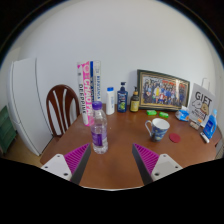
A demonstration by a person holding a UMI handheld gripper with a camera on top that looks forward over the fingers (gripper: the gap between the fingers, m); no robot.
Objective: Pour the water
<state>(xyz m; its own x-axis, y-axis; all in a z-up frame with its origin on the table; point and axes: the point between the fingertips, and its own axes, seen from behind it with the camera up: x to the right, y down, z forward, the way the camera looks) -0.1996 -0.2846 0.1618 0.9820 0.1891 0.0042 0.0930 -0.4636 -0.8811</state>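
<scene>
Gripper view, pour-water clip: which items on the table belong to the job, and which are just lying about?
Belong to the job:
- clear water bottle, standing upright just ahead of the open gripper
- mug, the likely target, right of the bottle

Just lying about:
- framed photo
- books
- small bottles at the wall
- gift box
- chair
</scene>
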